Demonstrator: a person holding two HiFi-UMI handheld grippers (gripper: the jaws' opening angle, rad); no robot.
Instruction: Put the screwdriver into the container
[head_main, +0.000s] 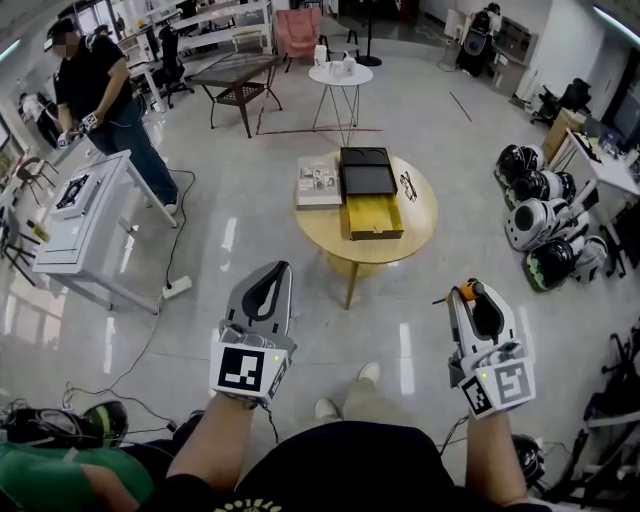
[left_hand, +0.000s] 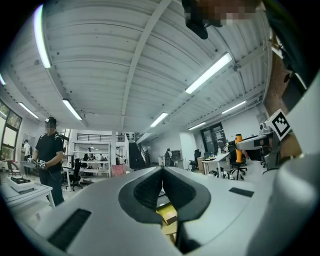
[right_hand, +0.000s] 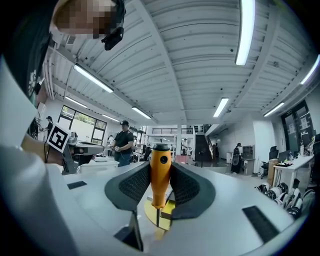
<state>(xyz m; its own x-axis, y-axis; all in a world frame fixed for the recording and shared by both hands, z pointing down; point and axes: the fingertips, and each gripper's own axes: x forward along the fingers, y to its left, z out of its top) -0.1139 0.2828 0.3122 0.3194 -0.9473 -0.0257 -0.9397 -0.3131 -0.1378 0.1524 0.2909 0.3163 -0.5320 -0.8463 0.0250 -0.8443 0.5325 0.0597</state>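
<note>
Right gripper view: right tongs (right_hand: 160, 175) pinching orange-handled screwdriver (right_hand: 160, 165) by the handle, black cap up, shaft pointing down. Left gripper view: left tongs (left_hand: 162, 175) pressed together, nothing between them. Head view: right tongs at 4 o'clock, left tongs at 7 o'clock, both over the floor. Yellow container (head_main: 374, 233) sits open on round wooden desk (head_main: 422, 215) at 12 o'clock, well apart from screwdriver; black tray (head_main: 366, 170) just beside it at its 12, white box (head_main: 318, 182) at tray's 9

No legible words or numbers, only black-and-white square markers (head_main: 244, 368) on the left gripper (head_main: 278, 268) and right gripper (head_main: 478, 288)
</note>
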